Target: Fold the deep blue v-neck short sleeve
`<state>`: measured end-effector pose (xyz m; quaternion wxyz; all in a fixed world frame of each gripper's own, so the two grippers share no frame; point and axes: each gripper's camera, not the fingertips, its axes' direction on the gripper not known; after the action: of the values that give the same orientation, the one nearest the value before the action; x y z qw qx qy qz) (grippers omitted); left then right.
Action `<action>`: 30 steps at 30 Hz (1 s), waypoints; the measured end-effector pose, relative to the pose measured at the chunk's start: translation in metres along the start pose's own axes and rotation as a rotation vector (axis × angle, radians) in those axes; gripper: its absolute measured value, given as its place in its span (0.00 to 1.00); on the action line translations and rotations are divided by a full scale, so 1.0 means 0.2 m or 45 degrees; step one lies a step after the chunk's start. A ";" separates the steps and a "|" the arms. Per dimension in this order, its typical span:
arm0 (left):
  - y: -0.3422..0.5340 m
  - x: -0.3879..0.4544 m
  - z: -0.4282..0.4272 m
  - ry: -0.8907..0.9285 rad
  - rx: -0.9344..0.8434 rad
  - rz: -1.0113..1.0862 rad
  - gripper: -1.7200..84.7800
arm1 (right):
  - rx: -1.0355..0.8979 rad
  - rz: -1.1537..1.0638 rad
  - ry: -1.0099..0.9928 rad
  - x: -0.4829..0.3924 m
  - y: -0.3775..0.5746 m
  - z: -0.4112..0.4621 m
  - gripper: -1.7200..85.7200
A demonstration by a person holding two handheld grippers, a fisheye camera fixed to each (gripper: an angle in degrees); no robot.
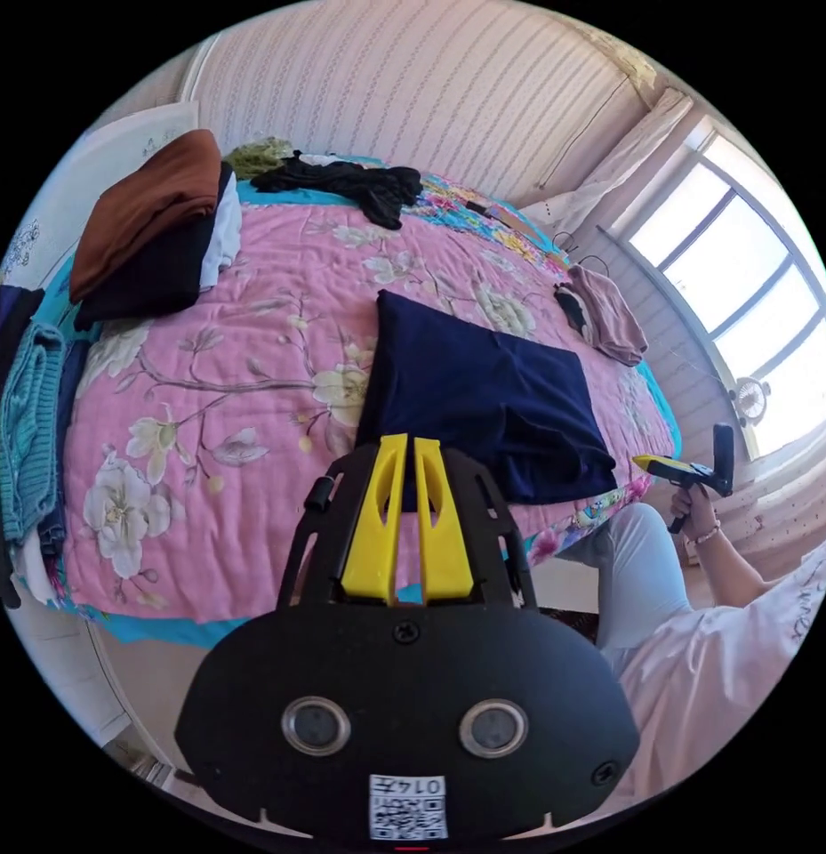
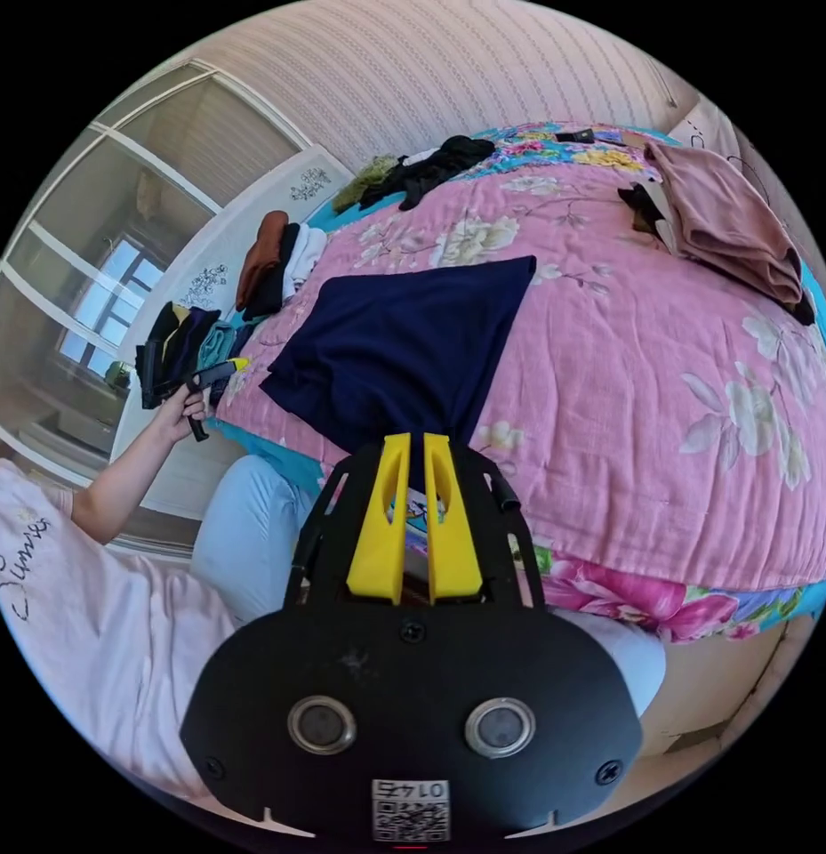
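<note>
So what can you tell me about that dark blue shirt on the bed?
The deep blue shirt is plain, soft-looking cloth, with no print. It lies flat on the pink flowered quilt, already folded into a rough rectangle, with layers overlapping and some creases at the end near the bed's edge. Its neck and sleeves are tucked out of sight. Nothing rests on it. Both grippers are held back from the bed, jaws closed on nothing, not touching it.

The deep blue v-neck short sleeve (image 1: 484, 400) (image 2: 404, 342) is seen lying flat on the pink floral quilt (image 1: 252, 356) (image 2: 653, 356), near the bed's near edge. It is folded into a compact, roughly rectangular shape, with 1 layer turned over the rest. No neckline can be made out. It is touched by nothing.
</note>
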<state>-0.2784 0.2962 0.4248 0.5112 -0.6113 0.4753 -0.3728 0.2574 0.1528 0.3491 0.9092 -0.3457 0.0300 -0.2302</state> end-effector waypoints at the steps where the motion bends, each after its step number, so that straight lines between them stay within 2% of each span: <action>1: 0.01 0.06 -0.01 0.016 0.024 0.022 0.03 | 0.002 -0.021 -0.002 -0.06 -0.02 0.00 0.07; 7: -0.03 0.38 0.25 0.060 -0.056 0.110 0.12 | -0.130 -0.210 0.068 -0.45 -0.26 0.24 0.13; 10: -0.04 0.44 0.43 -0.033 -0.181 0.121 0.08 | -0.199 -0.266 0.116 -0.59 -0.34 0.41 0.13; 13: 0.02 0.44 0.49 -0.026 -0.247 0.141 0.02 | -0.299 -0.266 0.155 -0.64 -0.38 0.54 0.05; 22: 0.42 0.35 0.32 0.163 -0.125 0.149 0.01 | -0.354 -0.323 -0.044 -0.68 -0.23 0.46 0.05; 27: 0.50 0.30 0.26 0.088 -0.025 0.066 0.02 | -0.256 -0.349 0.098 -0.71 -0.20 0.33 0.03; 30: 0.51 0.39 0.23 0.045 0.042 0.130 0.01 | -0.215 -0.387 0.208 -0.77 -0.25 0.30 0.02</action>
<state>-0.2347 0.2305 0.3140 0.5311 -0.5712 0.5088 -0.3645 0.1139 0.2242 0.4097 0.8262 -0.4014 0.0705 -0.3889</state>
